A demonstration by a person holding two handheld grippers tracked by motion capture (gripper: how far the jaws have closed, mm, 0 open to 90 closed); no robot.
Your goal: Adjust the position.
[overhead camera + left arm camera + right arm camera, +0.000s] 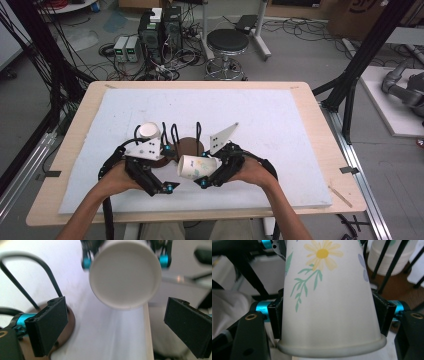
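Note:
A white paper cup (196, 166) printed with a yellow daisy lies on its side above the white mat. My right gripper (211, 169) is shut on it near the rim, and in the right gripper view both pads press the sides of the cup (329, 302). Its flat bottom (125, 277) faces my left gripper (117, 327), whose jaws stand wide open with nothing between them. In the high view the left gripper (169, 171) sits just left of the cup. Behind both stands a brown round rack (190, 146) with black wire loops, and a second cup (149, 131) sits upturned on one.
A white mat (260, 115) covers most of the wooden table (320, 150). The rack's base (67, 322) lies close beside my left jaw. The near table edge (148, 335) runs under the held cup. A stool (227, 42) and computer boxes (160, 30) stand on the floor beyond.

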